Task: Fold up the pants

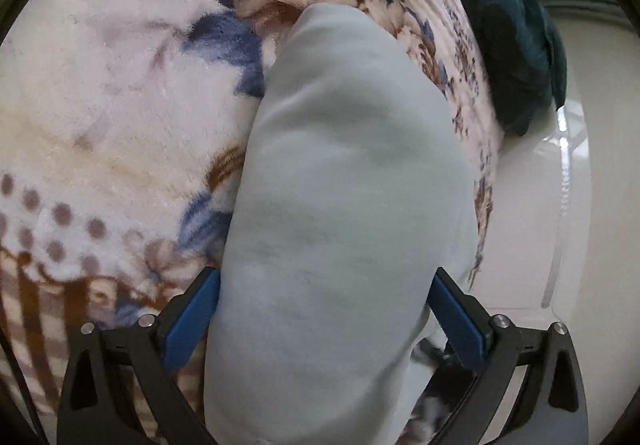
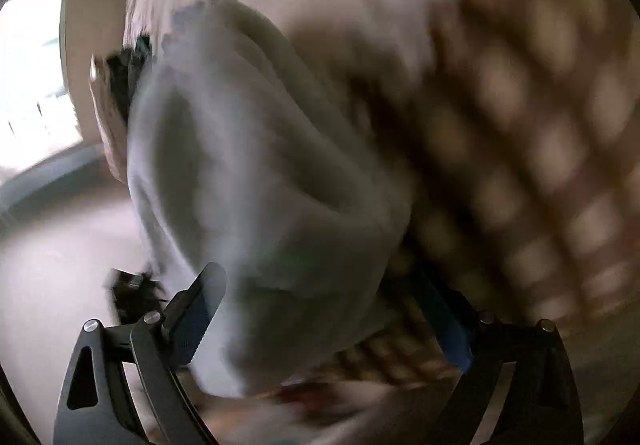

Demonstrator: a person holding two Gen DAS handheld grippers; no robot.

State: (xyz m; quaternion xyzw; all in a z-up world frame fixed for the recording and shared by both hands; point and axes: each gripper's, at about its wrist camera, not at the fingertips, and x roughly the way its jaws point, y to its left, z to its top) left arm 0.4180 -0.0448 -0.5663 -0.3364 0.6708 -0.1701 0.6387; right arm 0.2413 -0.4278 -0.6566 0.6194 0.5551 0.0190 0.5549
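The pale blue pants (image 1: 344,181) lie as a long folded bundle on a fluffy floral blanket (image 1: 112,93), running away from the left wrist camera. My left gripper (image 1: 326,309) stands wide over the near end of the bundle; the cloth fills the gap between its blue pads (image 1: 192,321), which do not pinch it. The right wrist view is blurred. In it the pants (image 2: 256,173) show as a rumpled light heap, and my right gripper (image 2: 320,313) is open around its near end without gripping it.
A dark teal cloth (image 1: 512,45) lies at the blanket's far right edge. Beyond that edge is pale floor (image 1: 532,229). In the right wrist view the blanket's brown chequered part (image 2: 520,165) is on the right, with floor (image 2: 60,245) and a bright doorway on the left.
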